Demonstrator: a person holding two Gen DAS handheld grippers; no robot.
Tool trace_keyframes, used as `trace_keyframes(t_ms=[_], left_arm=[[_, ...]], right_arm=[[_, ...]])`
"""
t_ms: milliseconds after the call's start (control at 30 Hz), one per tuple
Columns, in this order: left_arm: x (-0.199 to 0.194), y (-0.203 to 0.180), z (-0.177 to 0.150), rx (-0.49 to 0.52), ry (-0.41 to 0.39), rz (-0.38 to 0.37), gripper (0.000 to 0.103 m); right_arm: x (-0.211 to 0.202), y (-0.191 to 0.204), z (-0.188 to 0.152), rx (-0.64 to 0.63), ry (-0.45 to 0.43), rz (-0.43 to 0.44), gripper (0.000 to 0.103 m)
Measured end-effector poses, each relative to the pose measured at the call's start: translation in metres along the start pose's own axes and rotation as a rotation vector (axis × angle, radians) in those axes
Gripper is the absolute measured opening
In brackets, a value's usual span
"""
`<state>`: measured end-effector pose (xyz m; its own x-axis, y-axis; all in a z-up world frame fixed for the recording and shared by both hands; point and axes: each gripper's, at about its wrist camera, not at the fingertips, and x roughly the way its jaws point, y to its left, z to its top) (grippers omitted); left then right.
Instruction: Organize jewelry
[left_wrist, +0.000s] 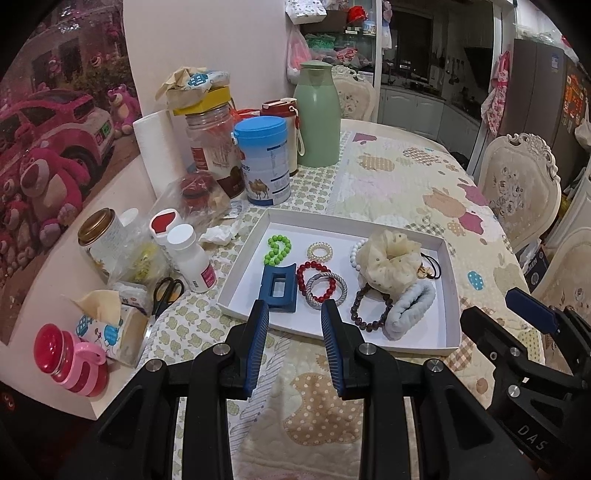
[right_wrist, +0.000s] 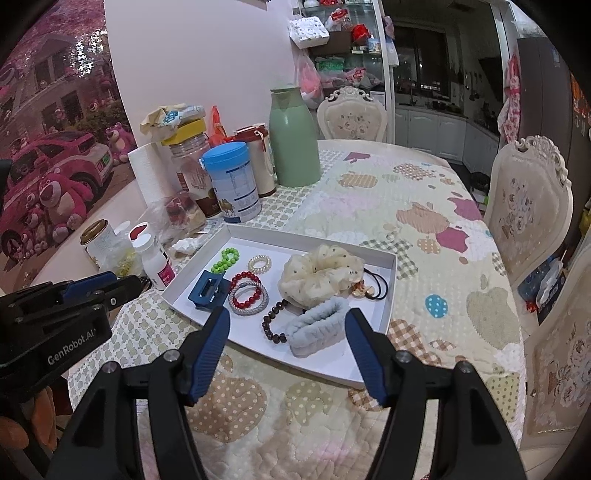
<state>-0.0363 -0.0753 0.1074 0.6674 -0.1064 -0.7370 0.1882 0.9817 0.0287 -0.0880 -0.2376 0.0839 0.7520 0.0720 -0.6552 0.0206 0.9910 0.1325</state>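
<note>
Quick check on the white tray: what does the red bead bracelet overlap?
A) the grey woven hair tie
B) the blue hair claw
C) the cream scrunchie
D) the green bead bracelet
A: in the white tray, the red bead bracelet lies interlinked with the grey woven hair tie, the two rings crossing; the right wrist view shows the same overlap.

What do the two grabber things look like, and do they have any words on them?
Both look alike. The left gripper and right gripper each have black angular plastic frames, silver round bolts at the joints, and two fingers faced with dark blue ribbed pads. White lettering reading "GenRobot.AI" shows on the left gripper's side in the right wrist view. No cables or sleeves show.
</note>
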Motion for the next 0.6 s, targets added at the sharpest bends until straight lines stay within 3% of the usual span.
trace_keyframes(t_ms=[600], left_arm=[[0.0030,-0.0027,0.0066,0.007,-0.005,0.000,0.033]], right_arm=[[0.0020,-0.0016,0.0039,0.011,0.005,-0.014,0.072]])
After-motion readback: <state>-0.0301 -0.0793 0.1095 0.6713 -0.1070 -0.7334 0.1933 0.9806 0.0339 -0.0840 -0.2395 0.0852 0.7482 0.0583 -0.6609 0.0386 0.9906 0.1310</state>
